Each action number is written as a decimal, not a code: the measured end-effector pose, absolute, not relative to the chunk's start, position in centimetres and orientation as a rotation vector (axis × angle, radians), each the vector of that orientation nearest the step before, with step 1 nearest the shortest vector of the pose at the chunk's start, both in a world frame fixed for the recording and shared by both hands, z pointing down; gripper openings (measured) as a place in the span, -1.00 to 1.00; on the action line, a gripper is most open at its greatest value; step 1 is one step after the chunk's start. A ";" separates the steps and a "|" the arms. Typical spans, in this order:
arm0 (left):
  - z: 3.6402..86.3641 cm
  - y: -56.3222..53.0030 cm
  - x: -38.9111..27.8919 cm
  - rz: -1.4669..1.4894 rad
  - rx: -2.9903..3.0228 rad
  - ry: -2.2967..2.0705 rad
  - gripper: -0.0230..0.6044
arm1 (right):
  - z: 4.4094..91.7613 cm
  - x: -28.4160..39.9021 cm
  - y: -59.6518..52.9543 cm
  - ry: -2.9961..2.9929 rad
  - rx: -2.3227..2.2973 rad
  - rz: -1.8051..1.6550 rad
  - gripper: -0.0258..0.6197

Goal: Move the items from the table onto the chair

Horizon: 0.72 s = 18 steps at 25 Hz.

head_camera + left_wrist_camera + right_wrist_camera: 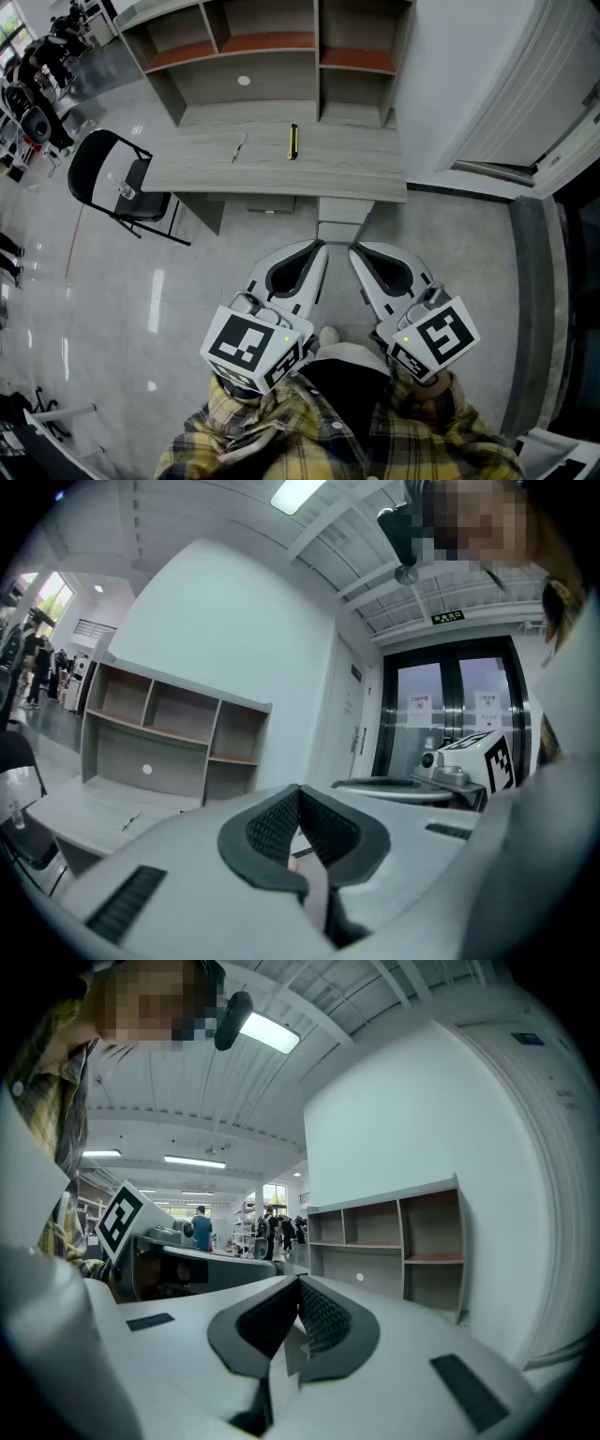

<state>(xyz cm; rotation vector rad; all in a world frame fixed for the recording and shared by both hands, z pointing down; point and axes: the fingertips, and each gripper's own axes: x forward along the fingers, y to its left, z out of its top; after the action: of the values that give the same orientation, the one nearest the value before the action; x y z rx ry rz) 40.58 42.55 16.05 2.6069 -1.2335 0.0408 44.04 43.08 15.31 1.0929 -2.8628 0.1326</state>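
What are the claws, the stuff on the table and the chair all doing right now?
left claw: shut, empty, short of the table.
right claw: shut, empty.
yellow tool: lying flat on the table, untouched.
thin pen-like thing: lying flat, left of the yellow tool.
chair: unfolded, standing left of the table.
clear bottle: on the chair seat.

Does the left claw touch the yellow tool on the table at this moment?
Apart. The head view shows the left claw short of the near edge of the table, while the yellow tool lies farther back on it.
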 end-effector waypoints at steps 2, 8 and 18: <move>16.4 42.7 40.5 0.052 2.601 -1.235 -0.91 | 15.5 44.1 43.2 -2.869 1.100 0.137 -0.86; 17.1 43.0 40.9 0.054 2.586 -1.242 -0.91 | 16.0 45.3 43.7 -2.867 1.117 0.175 -0.86; 18.0 43.8 39.8 0.055 2.513 -1.385 -0.91 | 17.3 47.1 45.0 -2.898 1.051 0.218 -0.86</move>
<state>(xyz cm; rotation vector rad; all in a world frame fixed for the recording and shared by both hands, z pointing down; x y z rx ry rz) 39.78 43.80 18.03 2.5128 -1.3851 0.0553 47.08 44.96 17.33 1.0512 -2.8980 0.2183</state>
